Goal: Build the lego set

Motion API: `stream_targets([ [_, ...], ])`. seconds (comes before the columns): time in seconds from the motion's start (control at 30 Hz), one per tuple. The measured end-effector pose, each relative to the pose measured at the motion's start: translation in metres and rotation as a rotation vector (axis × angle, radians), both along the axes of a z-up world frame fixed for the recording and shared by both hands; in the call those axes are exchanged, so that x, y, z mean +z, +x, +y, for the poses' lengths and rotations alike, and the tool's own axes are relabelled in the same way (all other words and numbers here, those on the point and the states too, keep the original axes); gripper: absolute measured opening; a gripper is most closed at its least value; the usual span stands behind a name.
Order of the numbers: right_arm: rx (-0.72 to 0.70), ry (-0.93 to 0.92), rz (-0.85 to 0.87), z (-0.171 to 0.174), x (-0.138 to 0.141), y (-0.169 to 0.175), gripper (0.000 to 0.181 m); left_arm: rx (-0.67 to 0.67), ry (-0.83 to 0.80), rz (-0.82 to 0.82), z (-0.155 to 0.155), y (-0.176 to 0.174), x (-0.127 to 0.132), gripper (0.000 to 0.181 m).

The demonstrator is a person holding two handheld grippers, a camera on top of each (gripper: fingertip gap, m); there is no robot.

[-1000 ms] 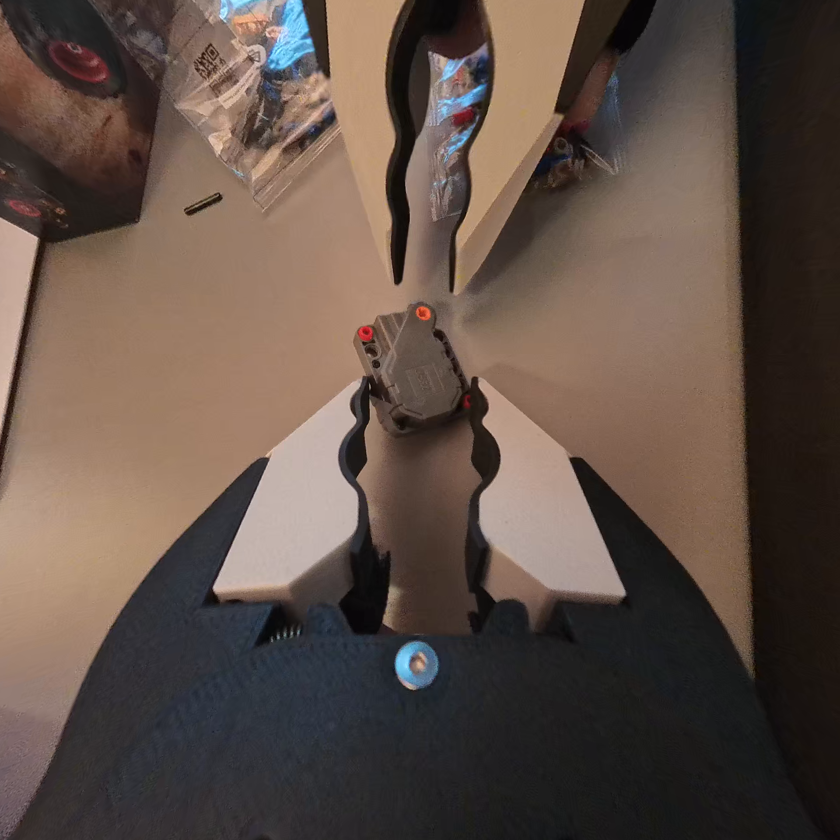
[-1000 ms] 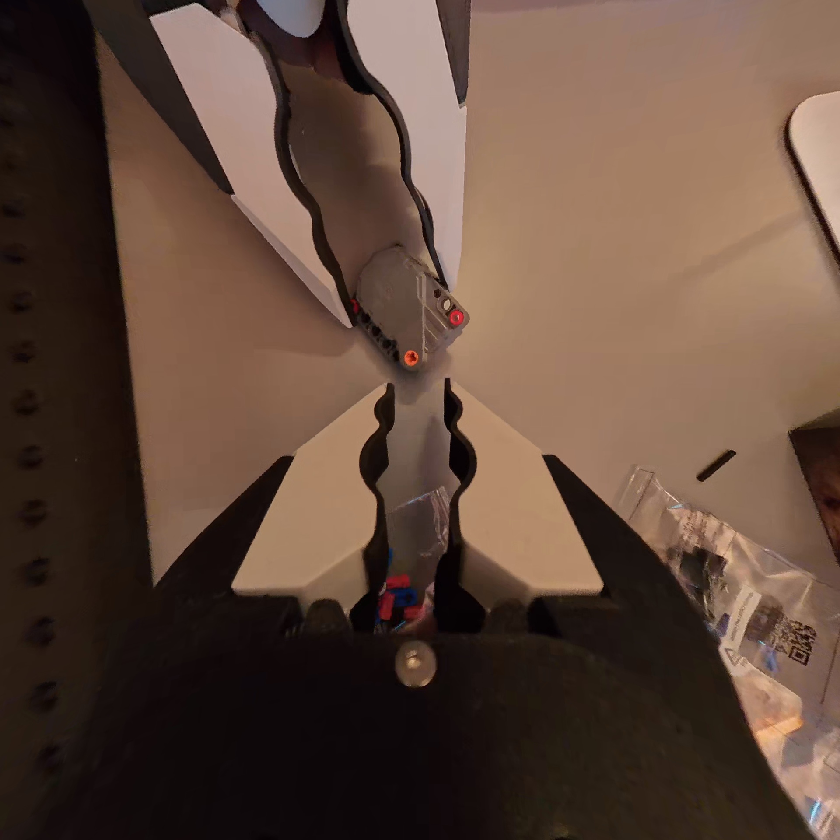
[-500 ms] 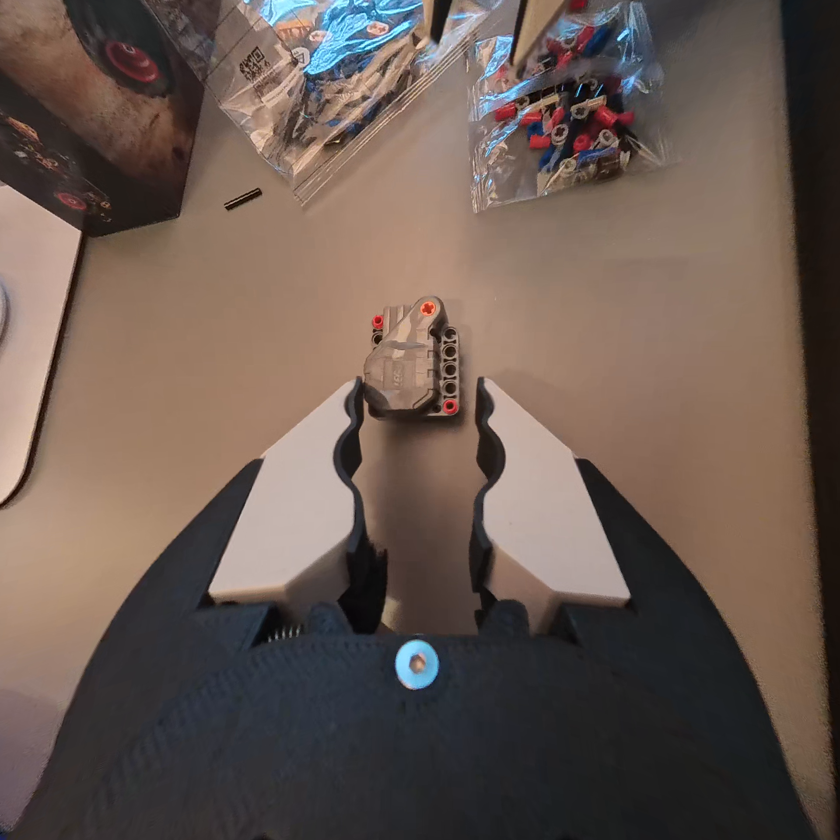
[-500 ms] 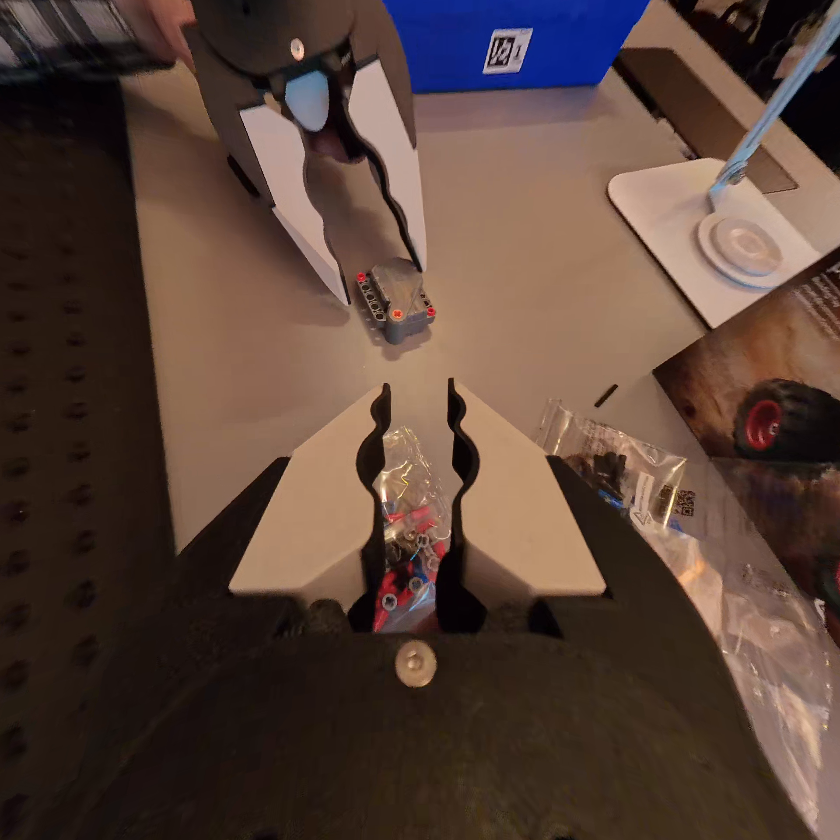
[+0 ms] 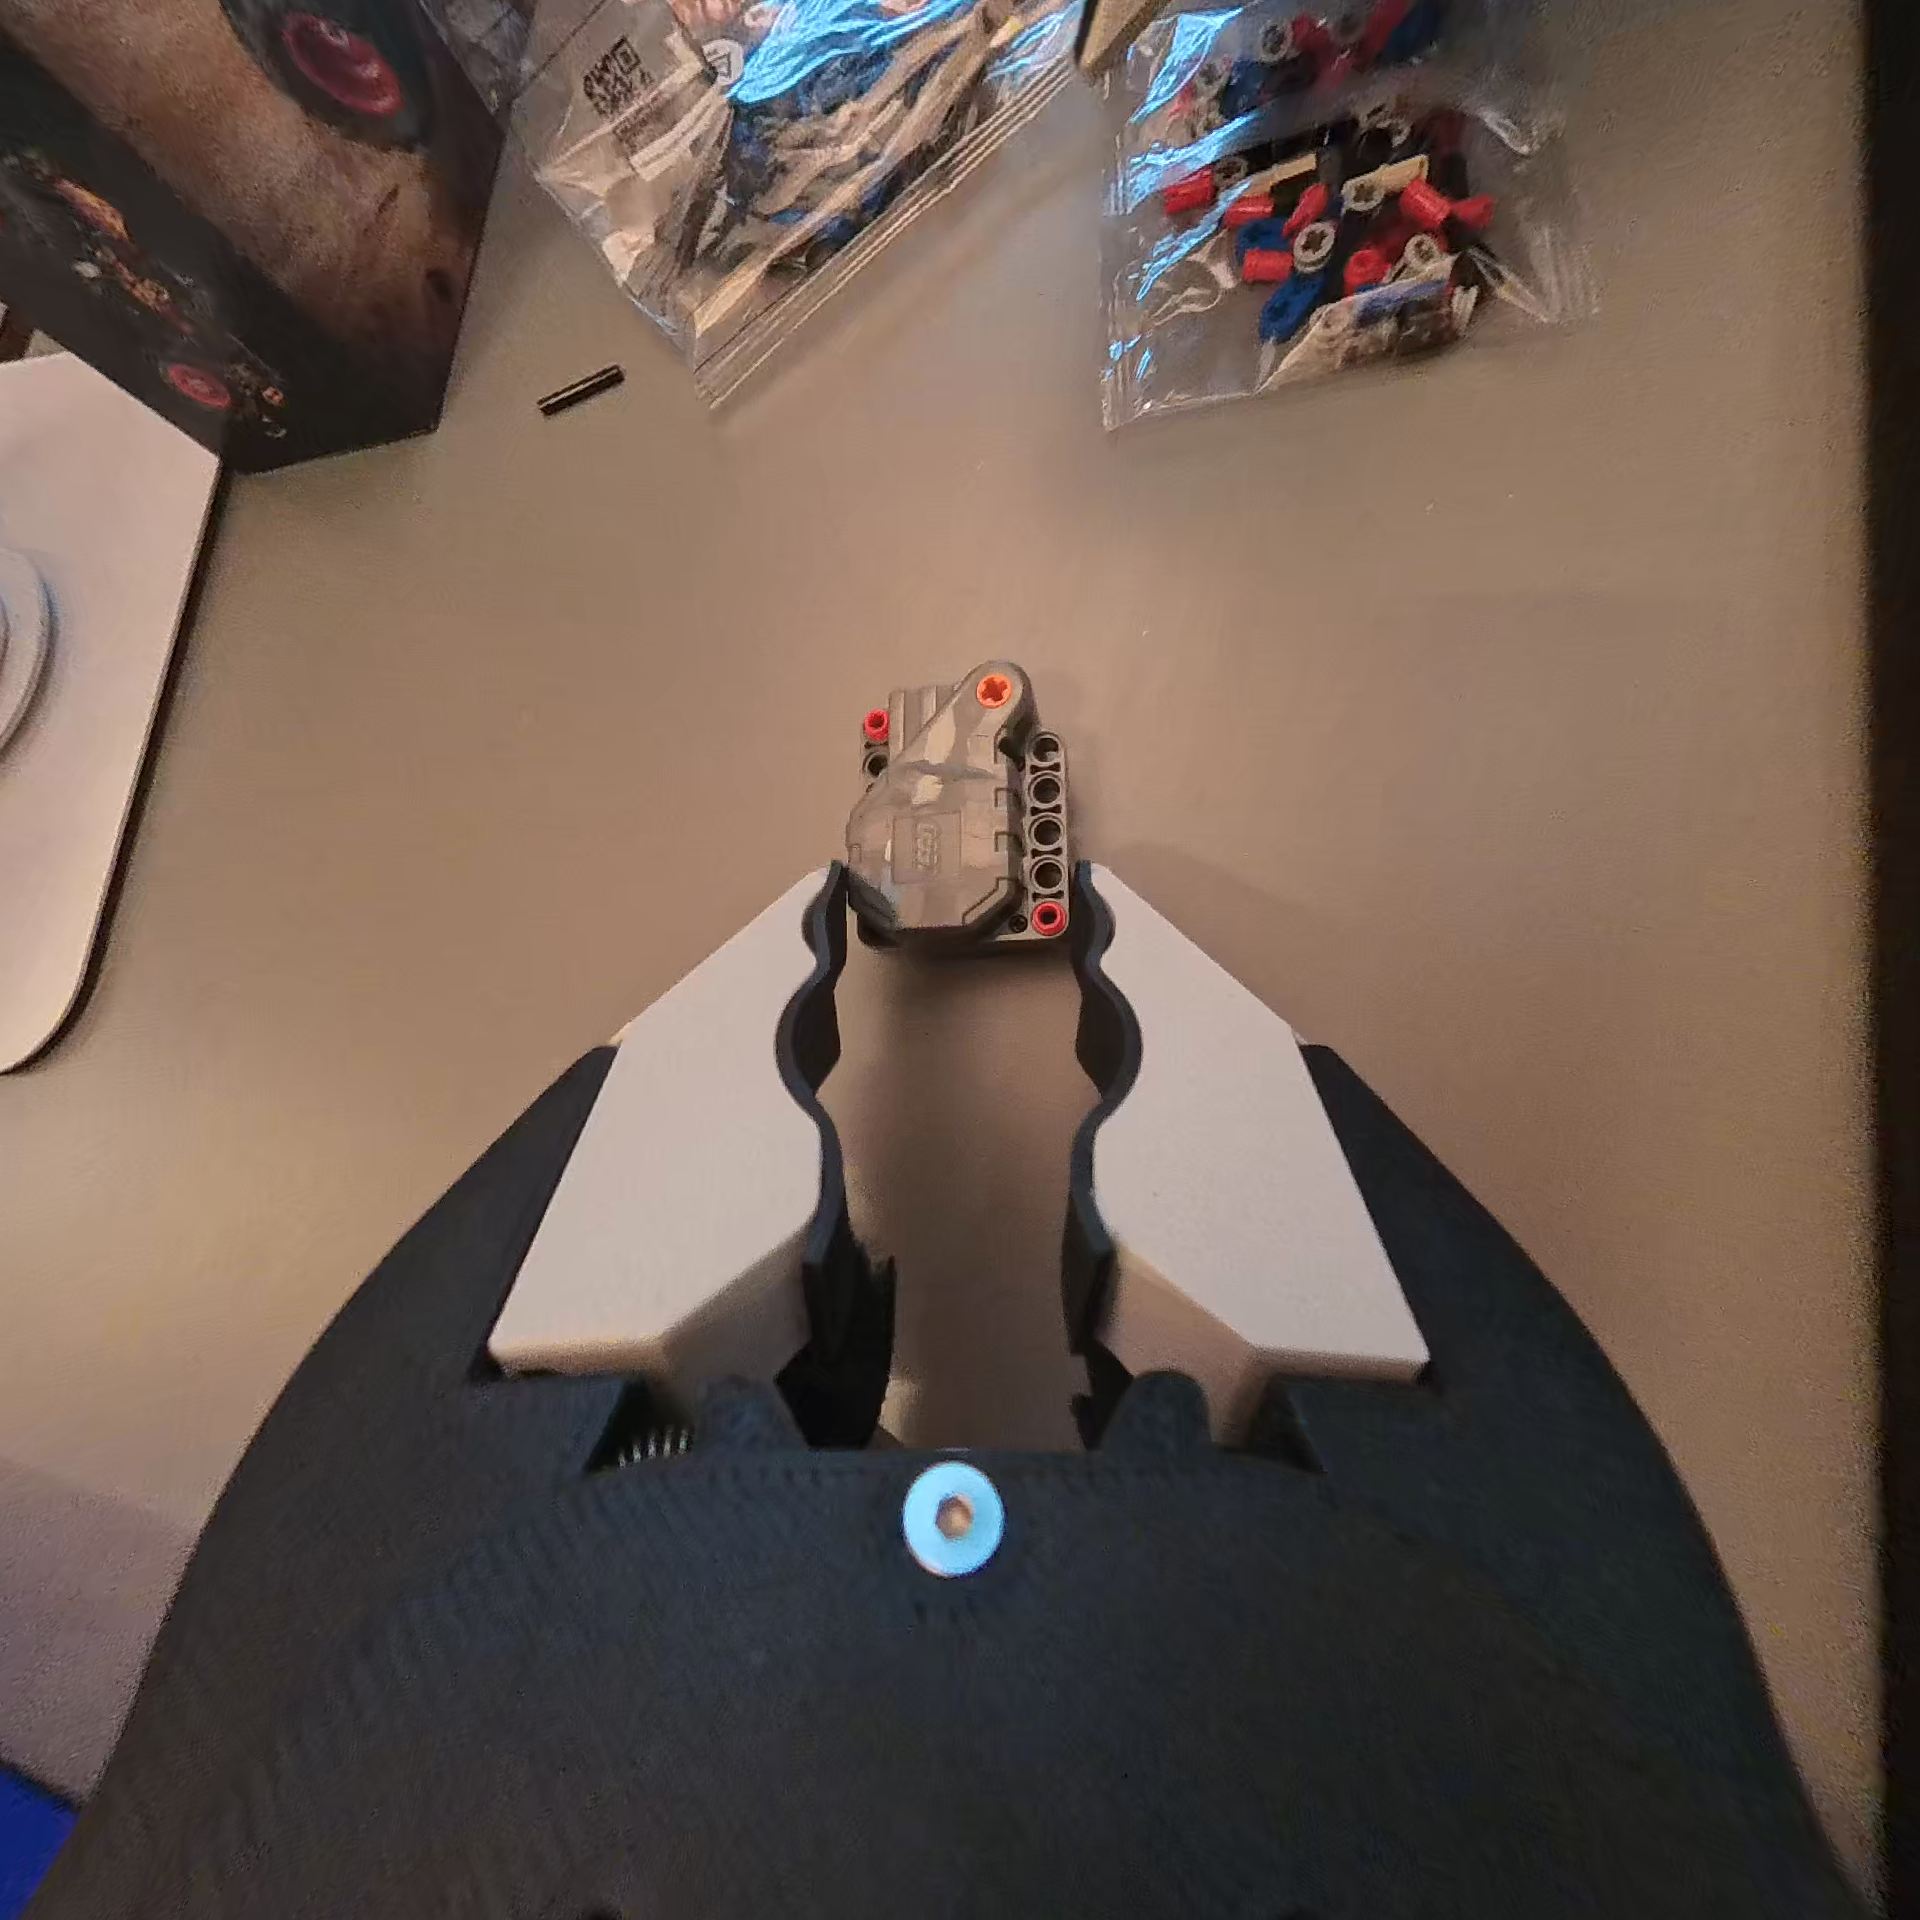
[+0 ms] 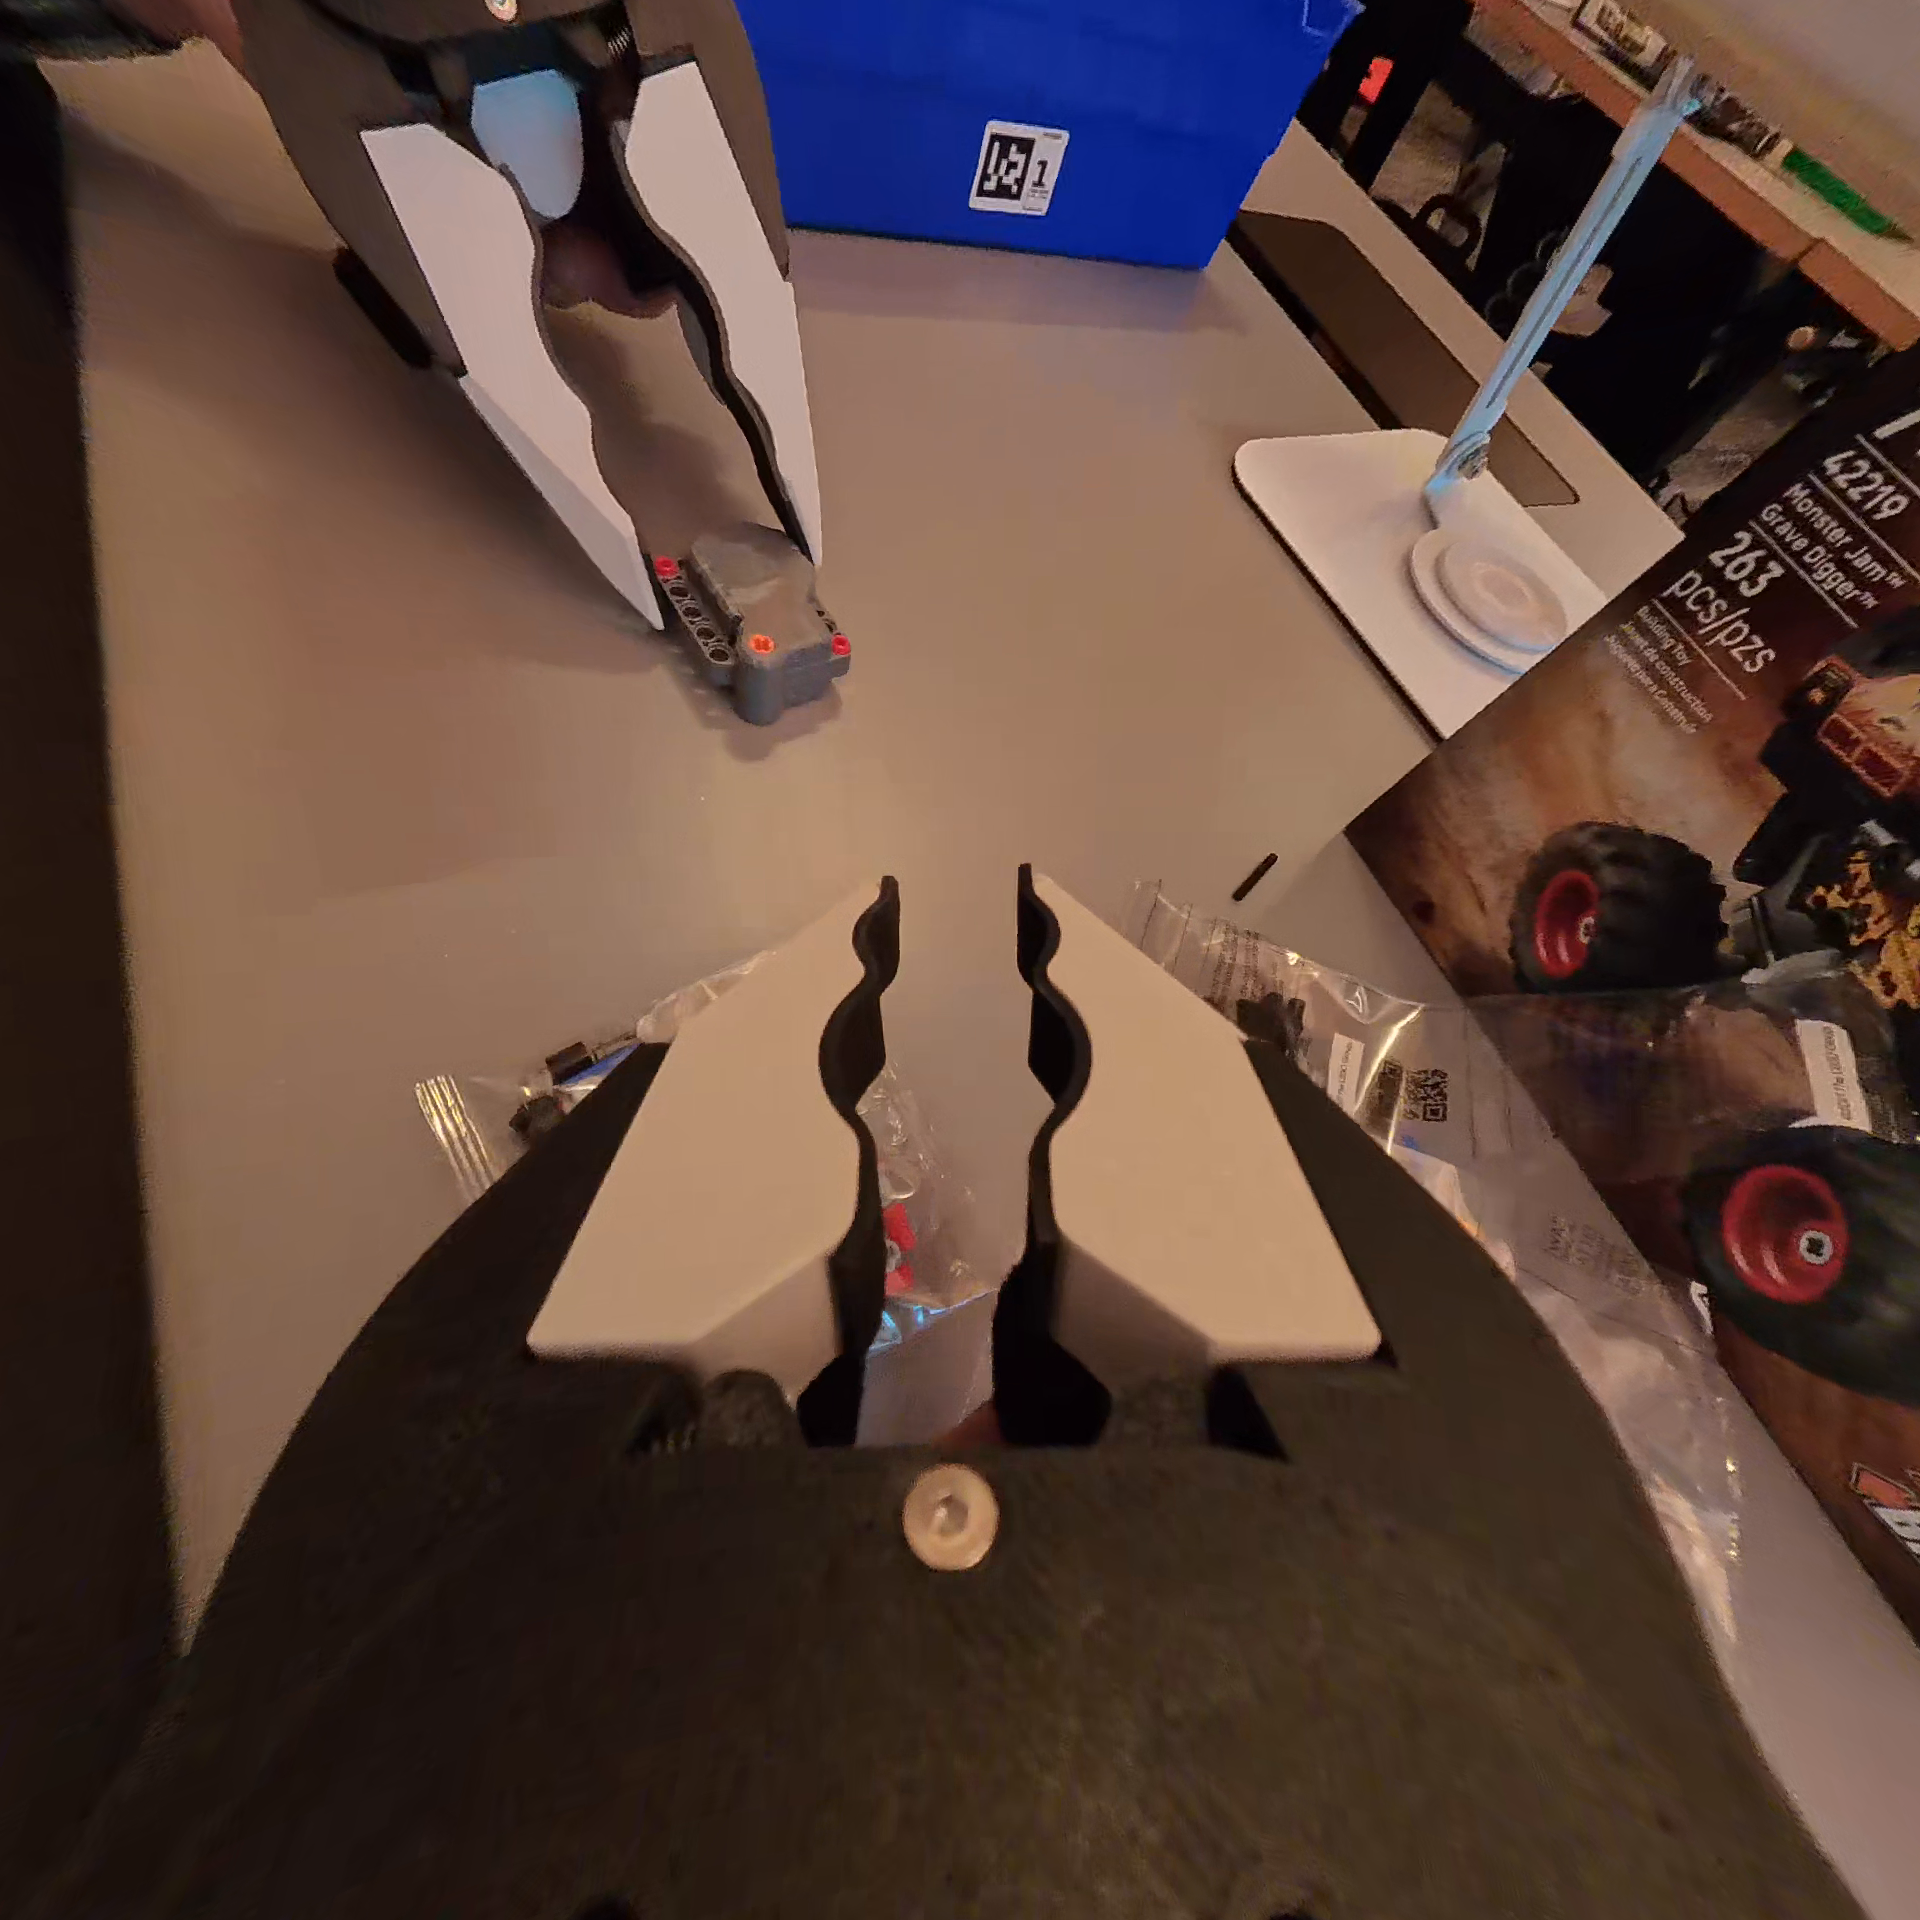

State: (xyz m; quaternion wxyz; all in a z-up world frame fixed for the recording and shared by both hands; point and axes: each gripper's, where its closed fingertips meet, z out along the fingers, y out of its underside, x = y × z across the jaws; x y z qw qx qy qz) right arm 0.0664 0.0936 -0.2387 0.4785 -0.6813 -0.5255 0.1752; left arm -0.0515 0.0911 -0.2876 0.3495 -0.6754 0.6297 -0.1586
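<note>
A grey lego motor block with red pins and a side beam with holes lies flat on the grey table. My left gripper has its two fingertips against the sides of the block's near end, closed on it. The right wrist view shows the same: the left gripper stands over the block with a finger on each side. My right gripper is a little open and empty. It hangs well back from the block, above a clear bag of small parts.
Two clear bags of parts lie at the far side, and a loose black pin beside the set's box. A white lamp base and a blue bin stand farther off. The table's edge runs along the right. My right fingertips sit around 12 cm from my left ones. From the right gripper's tips to the loose black pin is close to 12 cm. The right camera catches it too, in the right wrist view.
The right gripper has drawn back, away from the block. The left gripper set the block down flat, opened, then closed in again on its near end.
</note>
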Motion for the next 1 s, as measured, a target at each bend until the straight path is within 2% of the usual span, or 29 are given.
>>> stream_targets([
  [0.2, -0.031, 0.052, 0.027, 0.011, 0.006, 0.009, 0.021, 0.018, -0.011, -0.033, 0.005, -0.004, 0.003, 0.054],
  [0.47, -0.113, 0.041, 0.156, 0.025, 0.021, 0.035, 0.020, 0.020, -0.012, -0.075, 0.006, -0.008, 0.011, 0.053],
  [1.0, -0.172, 0.070, 0.112, 0.035, 0.016, 0.050, 0.020, 0.004, -0.033, -0.136, 0.005, -0.004, 0.014, 0.053],
])
